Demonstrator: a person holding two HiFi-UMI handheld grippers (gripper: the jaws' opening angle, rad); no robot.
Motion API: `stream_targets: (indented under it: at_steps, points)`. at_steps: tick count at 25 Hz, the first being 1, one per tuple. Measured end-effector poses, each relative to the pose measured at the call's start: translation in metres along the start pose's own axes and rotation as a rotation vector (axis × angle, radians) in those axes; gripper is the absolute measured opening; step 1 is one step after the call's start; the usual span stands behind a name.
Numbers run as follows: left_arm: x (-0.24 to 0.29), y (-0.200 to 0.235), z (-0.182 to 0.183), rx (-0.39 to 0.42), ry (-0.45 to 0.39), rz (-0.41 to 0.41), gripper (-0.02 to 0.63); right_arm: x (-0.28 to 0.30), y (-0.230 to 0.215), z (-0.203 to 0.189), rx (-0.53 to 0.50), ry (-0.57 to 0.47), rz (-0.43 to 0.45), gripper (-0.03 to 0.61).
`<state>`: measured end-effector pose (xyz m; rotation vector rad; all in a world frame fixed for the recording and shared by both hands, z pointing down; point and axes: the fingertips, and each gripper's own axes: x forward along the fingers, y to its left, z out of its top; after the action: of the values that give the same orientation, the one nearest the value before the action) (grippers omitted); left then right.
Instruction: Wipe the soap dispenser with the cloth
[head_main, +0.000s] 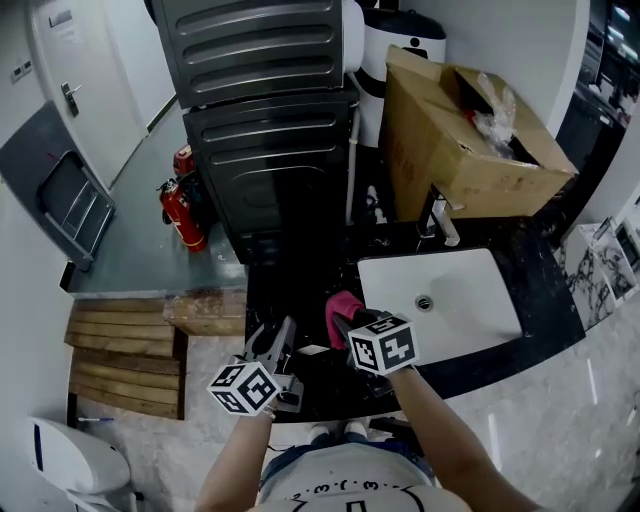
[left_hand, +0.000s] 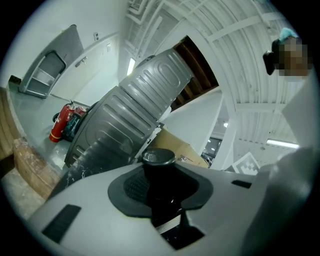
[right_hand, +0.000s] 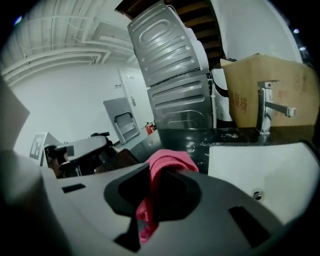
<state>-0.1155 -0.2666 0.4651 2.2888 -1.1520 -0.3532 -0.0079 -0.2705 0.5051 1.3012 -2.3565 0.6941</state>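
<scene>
At lower centre, the left gripper (head_main: 281, 340) grips the soap dispenser (left_hand: 159, 162); the right gripper (head_main: 347, 321), clamping the cloth (right_hand: 167, 164), should rub all round.

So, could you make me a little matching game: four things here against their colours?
Things:
1 cloth
2 dispenser
3 sink
4 extinguisher

Colours:
a red
b white
c pink
d black

Pairs: 1-c, 2-d, 3-b, 4-a.
</scene>
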Motion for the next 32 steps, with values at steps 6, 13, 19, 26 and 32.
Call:
stream_targets:
  at_steps: [6, 13, 19, 26, 32]
  points:
    - [0.020, -0.029, -0.009, 0.285, 0.182, -0.149, 0.108, -0.033, -0.015, -0.005, 0.063, -0.043, -0.052, 0.049]
    - [0.033, -0.058, -0.031, 0.615, 0.332, -0.272, 0.107, -0.071, -0.030, 0.002, 0.077, -0.136, -0.103, 0.049]
    - [0.035, -0.059, -0.033, 0.671, 0.295, -0.205, 0.137, -0.086, -0.037, 0.002, 0.123, -0.172, -0.130, 0.049]
    - [0.012, -0.043, -0.019, 0.725, 0.304, -0.174, 0.253, -0.086, -0.035, -0.007, 0.143, -0.172, -0.135, 0.049]
    - [-0.016, -0.022, -0.003, 0.660, 0.241, -0.093, 0.253, -0.082, -0.029, -0.010, 0.143, -0.157, -0.126, 0.049]
